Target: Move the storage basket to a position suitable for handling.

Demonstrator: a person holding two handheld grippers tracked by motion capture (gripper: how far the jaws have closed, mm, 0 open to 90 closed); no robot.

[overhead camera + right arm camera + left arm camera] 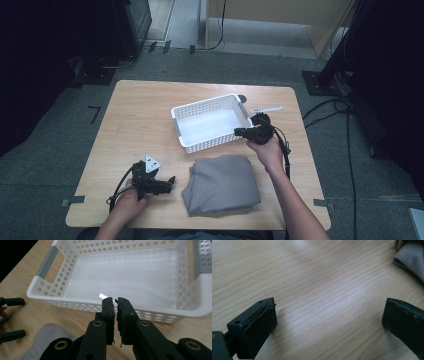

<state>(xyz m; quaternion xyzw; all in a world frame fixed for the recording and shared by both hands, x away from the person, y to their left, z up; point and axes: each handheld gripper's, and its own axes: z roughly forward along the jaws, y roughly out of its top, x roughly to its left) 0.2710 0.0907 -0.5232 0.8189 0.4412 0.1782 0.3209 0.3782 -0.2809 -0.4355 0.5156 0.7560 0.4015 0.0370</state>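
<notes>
A white perforated basket [202,102] stands empty in the middle of the wooden table. In front of it lies a folded grey cloth [220,185]. My right gripper [238,131] hovers at the basket's near right corner, pointing across its rim [160,311]. Its jaws [115,300] are shut with nothing between them. My left gripper [170,183] rests low near the front left of the table, just left of the cloth. It is open [329,307] over bare wood, with the cloth's edge [412,257] off to the right.
A small white object [266,108] lies on the table behind the right hand. The table's front edge [200,226] is close to the cloth. Cables [330,107] run over the floor at the right. Bare wood stretches left of the basket.
</notes>
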